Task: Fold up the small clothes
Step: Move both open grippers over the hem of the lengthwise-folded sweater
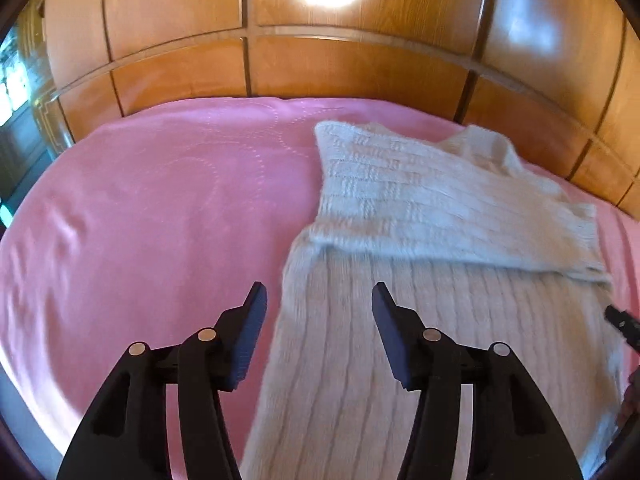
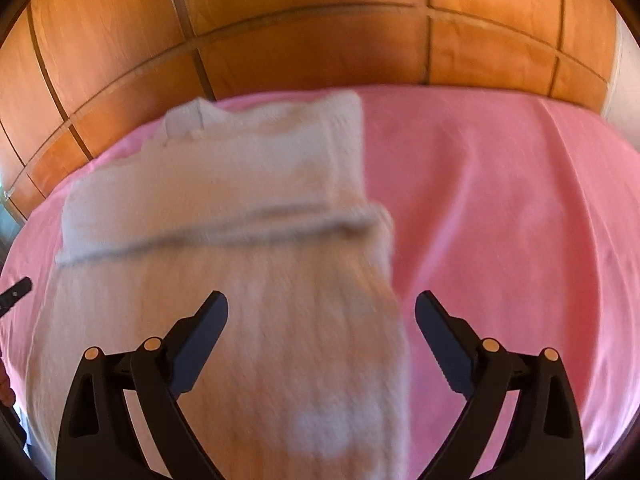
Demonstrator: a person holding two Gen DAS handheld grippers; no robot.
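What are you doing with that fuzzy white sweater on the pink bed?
A person is folding a white knitted sweater on a pink bedspread, using a gripper in each hand. The far part of the sweater is already folded across the rest. The left gripper and the right gripper are both open above it, holding nothing, so the sweater lies loose on the bed.
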